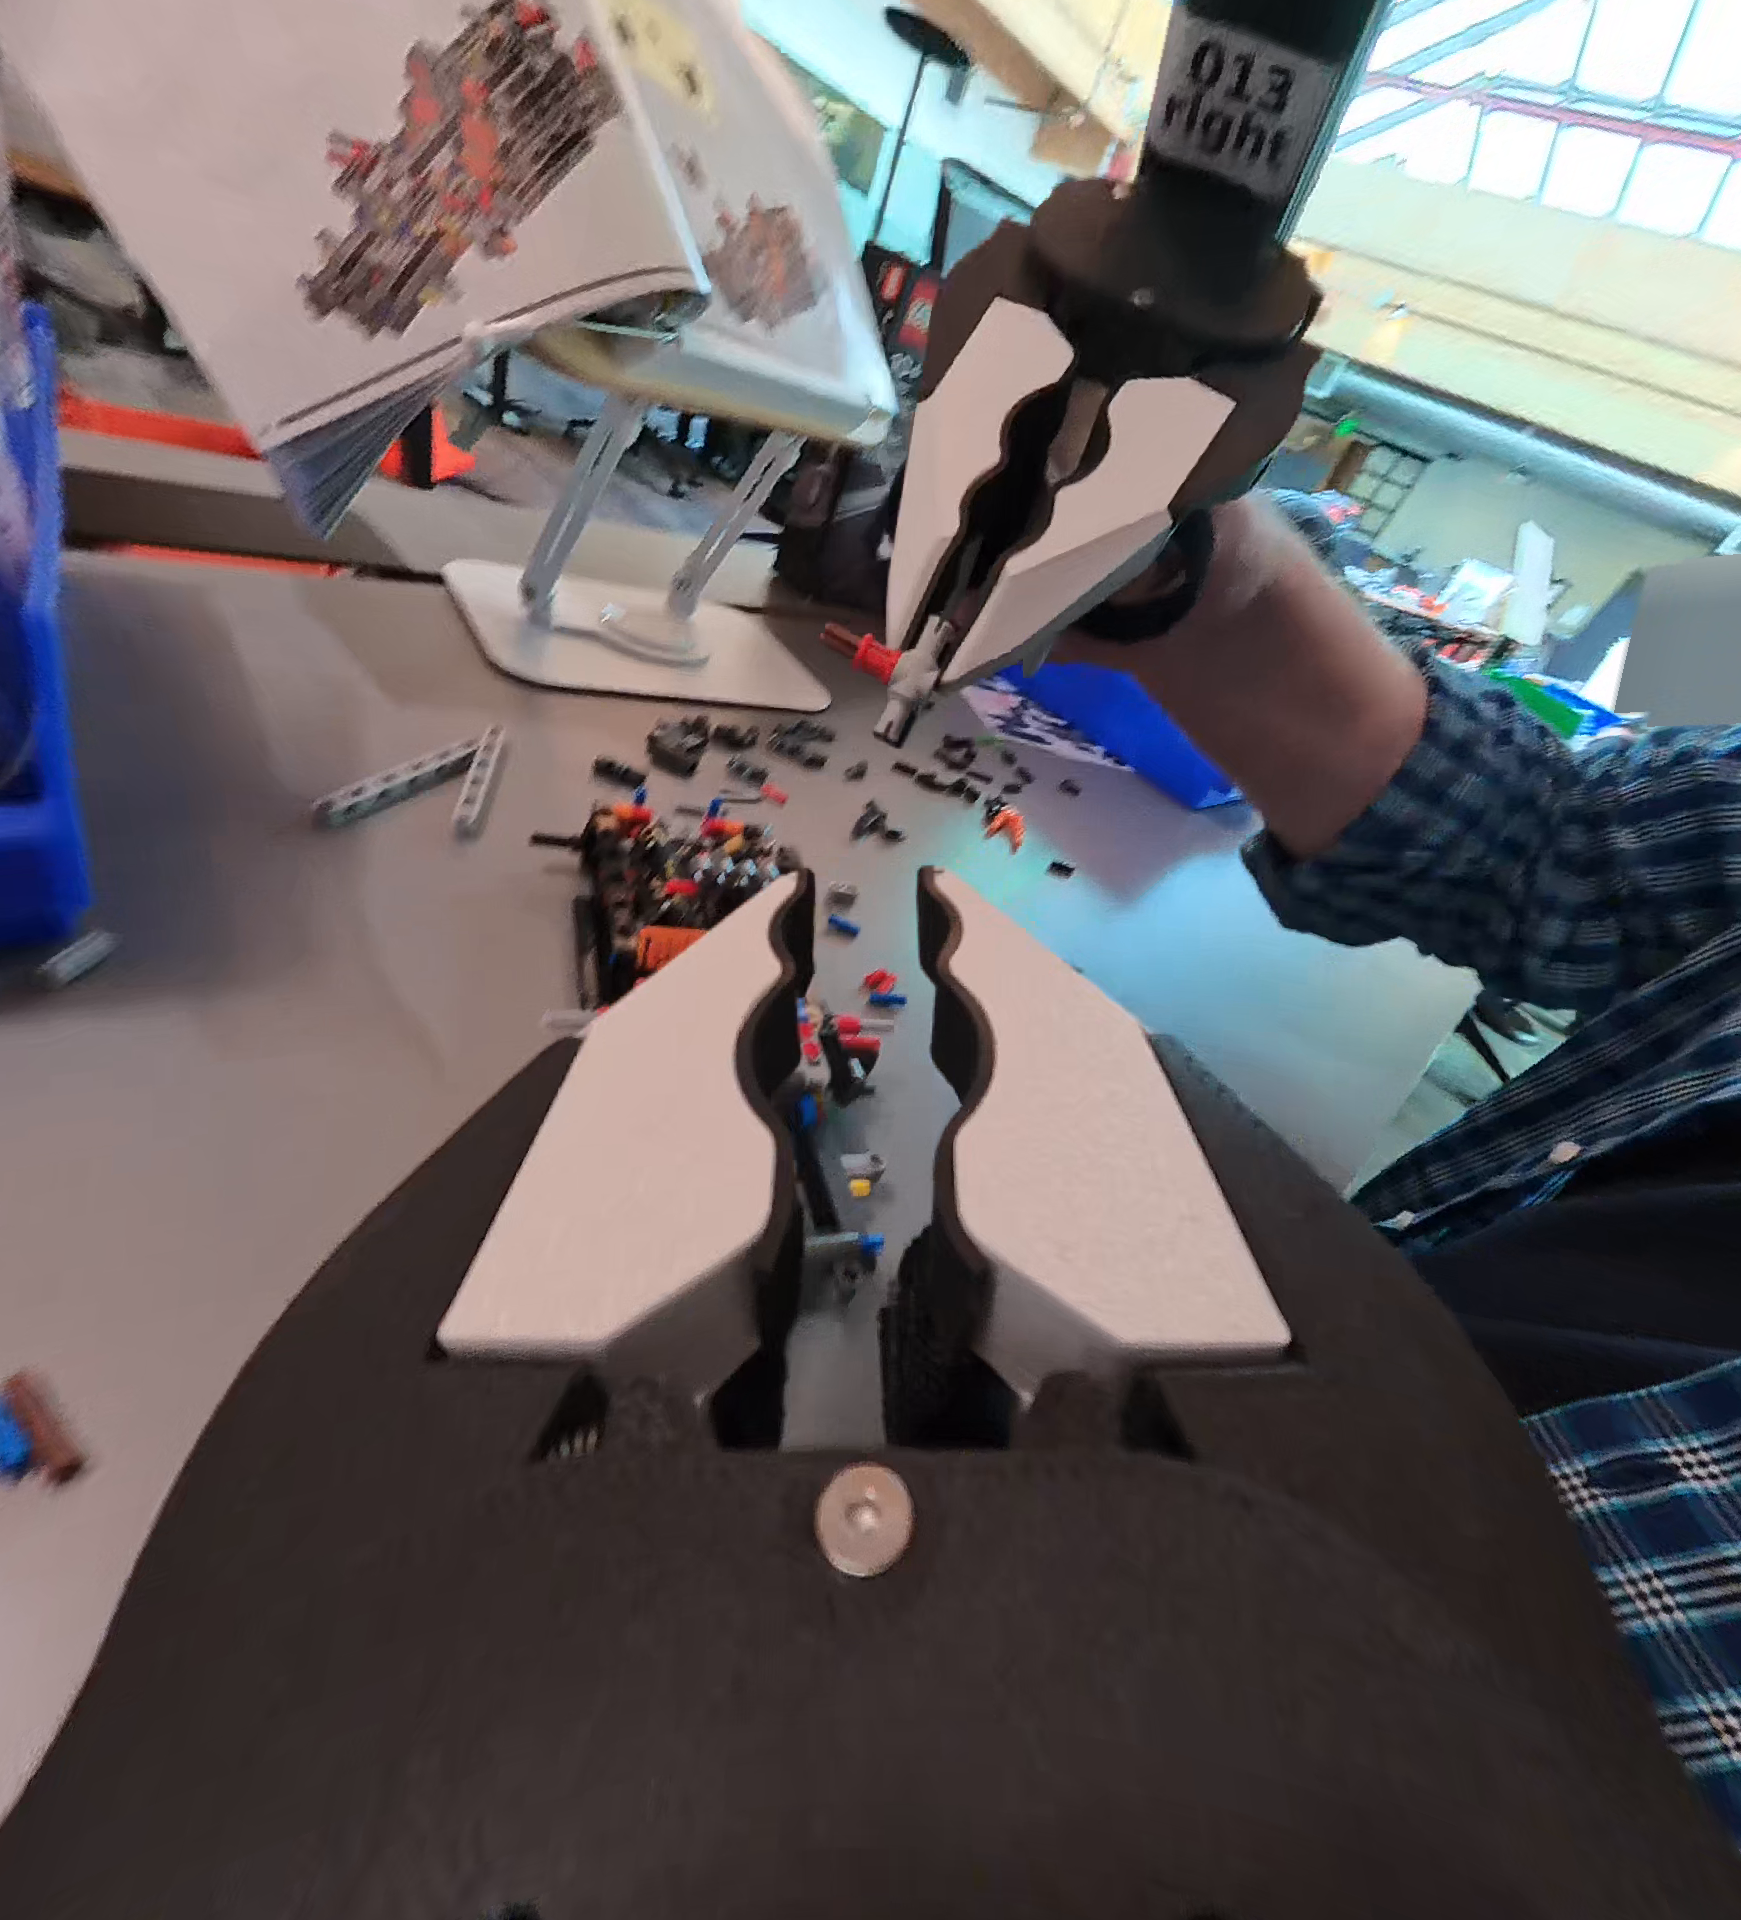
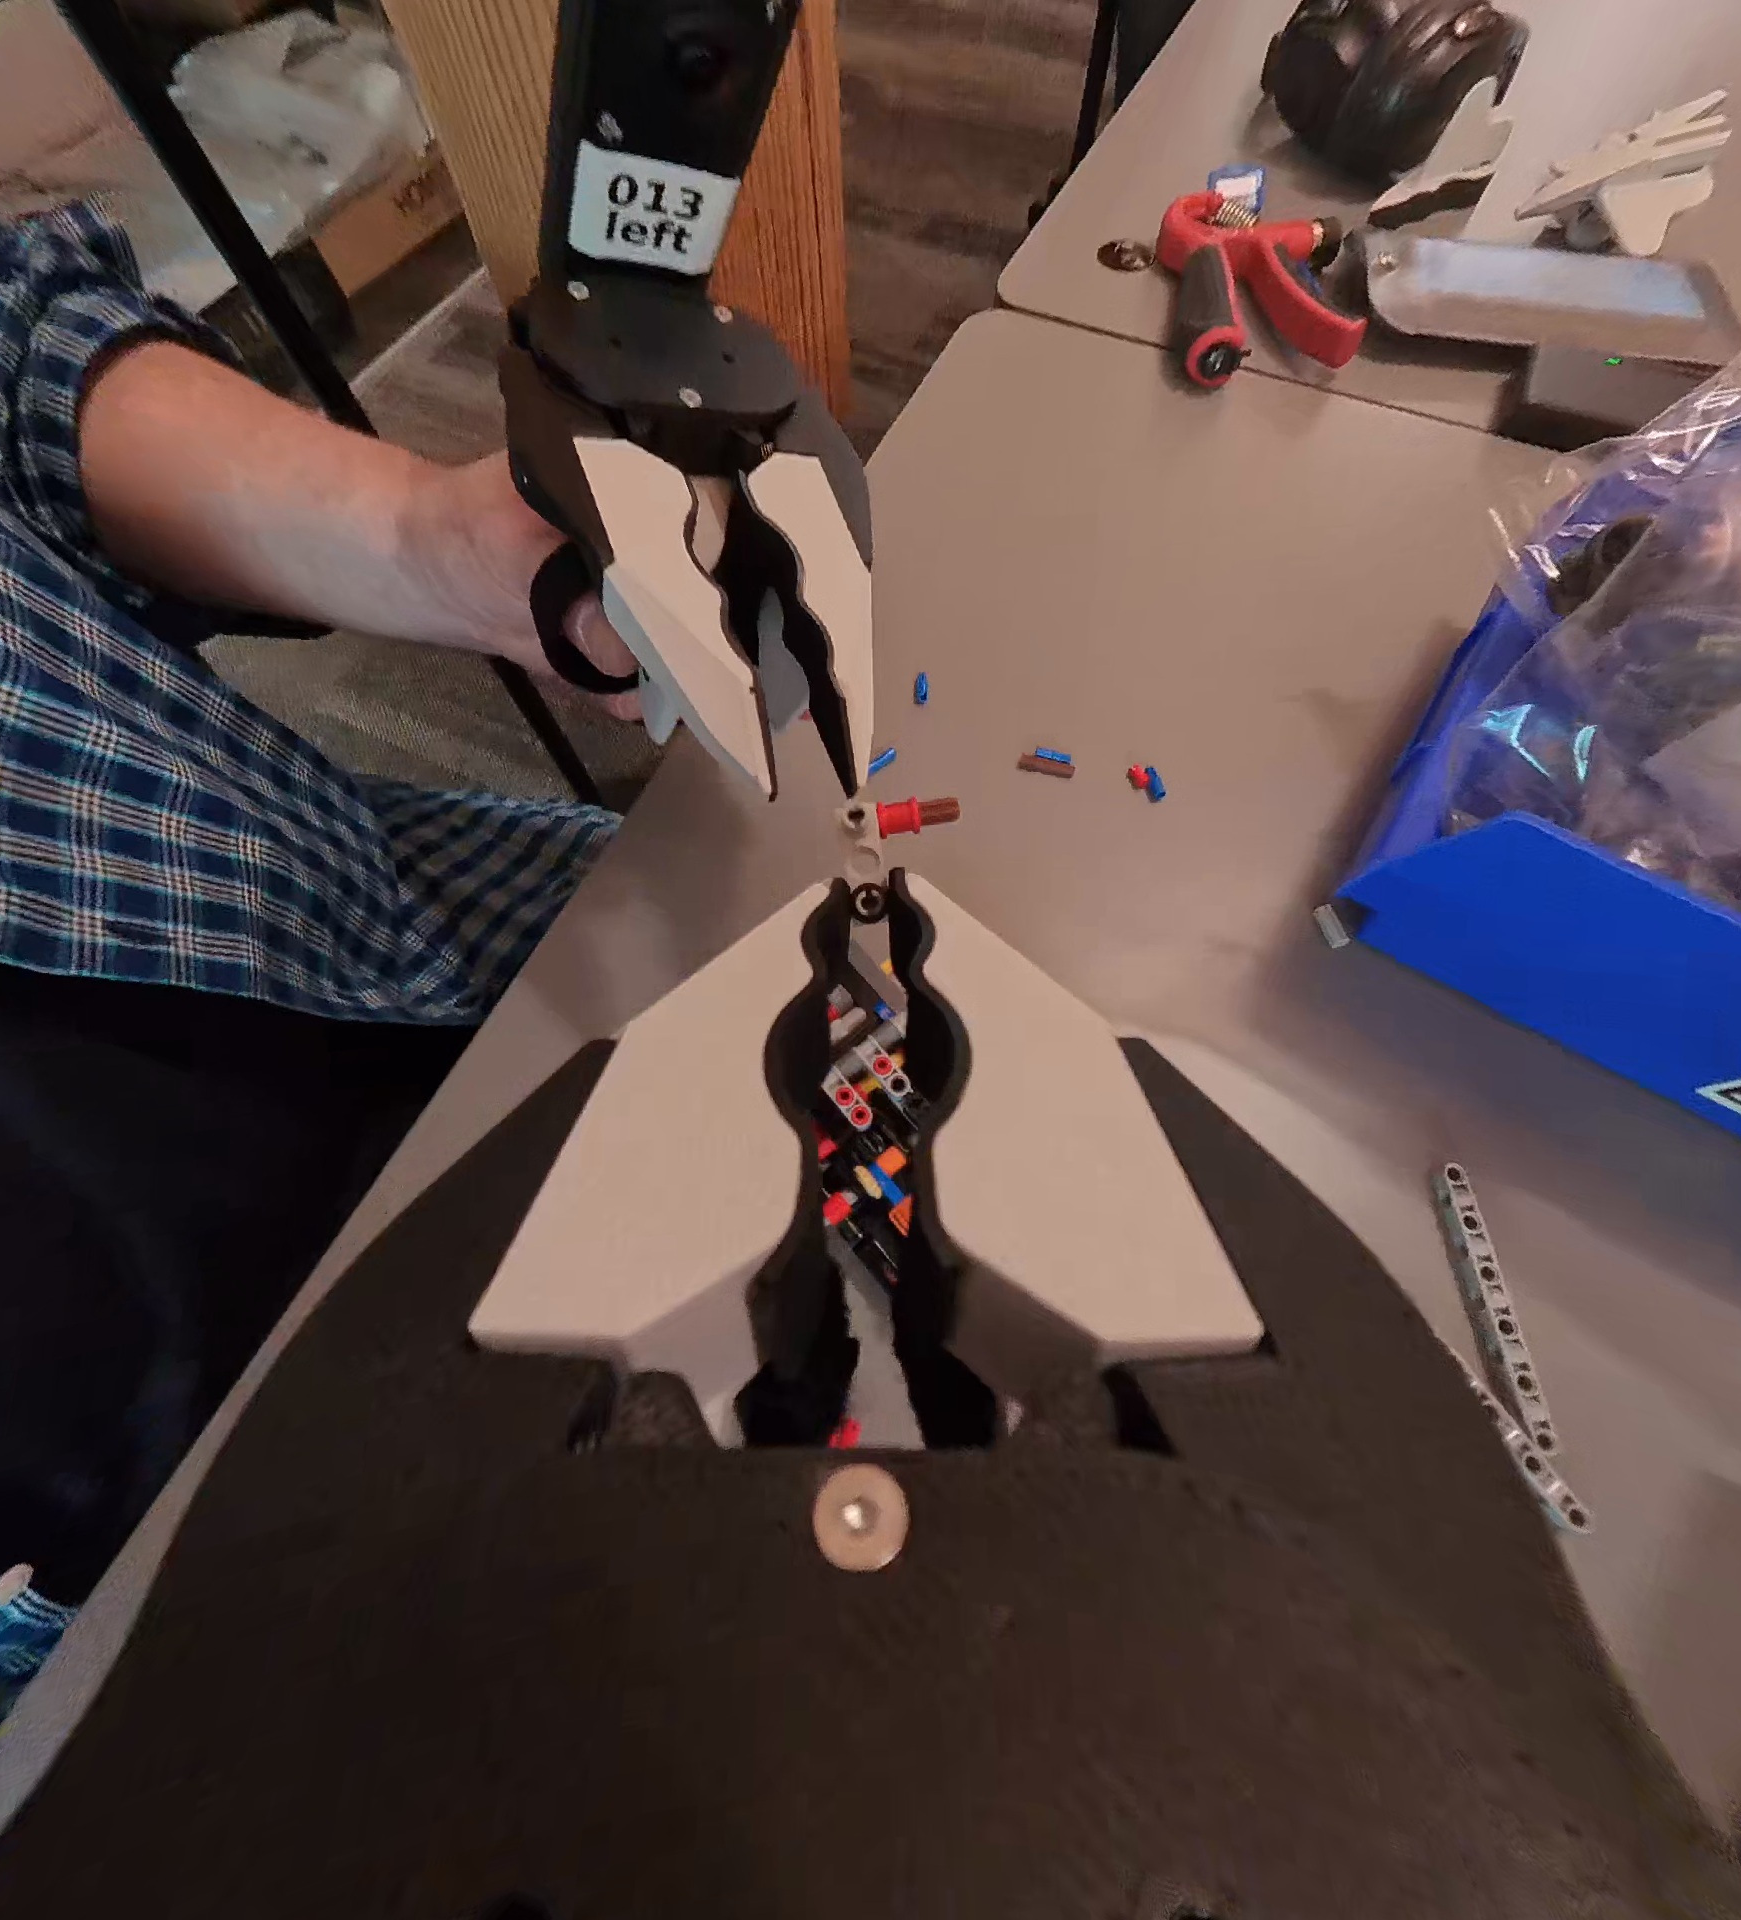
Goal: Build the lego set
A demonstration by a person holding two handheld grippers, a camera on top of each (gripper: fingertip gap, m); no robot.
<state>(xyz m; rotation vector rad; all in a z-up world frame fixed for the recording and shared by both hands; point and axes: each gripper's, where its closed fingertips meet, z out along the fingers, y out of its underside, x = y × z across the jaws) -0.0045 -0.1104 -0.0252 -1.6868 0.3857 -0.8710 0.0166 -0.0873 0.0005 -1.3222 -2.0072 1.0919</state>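
My two grippers meet over the grey bench (image 1: 222, 1091).

My right gripper (image 2: 866, 888) has its jaws pinched on one small grey-and-red piece (image 2: 887, 821); my left gripper (image 1: 866, 883) has jaws apart. Two long holey beams (image 1: 409, 774) lie nearby.

I see a grey desk (image 2: 1209, 582), 2nd desk (image 2: 1105, 239) behind, wood post (image 2: 793, 156), carpet floor (image 2: 949, 156), bright skylight windows (image 1: 1572, 114) overhead.

Left tool (image 1: 864, 883): fingers parted, nothing between them, tips aimed toward 12 o'clock in its own view. Right tool (image 2: 871, 894): fingers pinched nearly together at the tips. In the right wrist view the left tool hangs tips-down at 12 o'clock, gripped by a hand (image 2: 492, 582) with a plaid sleeve at 9 o'clock.
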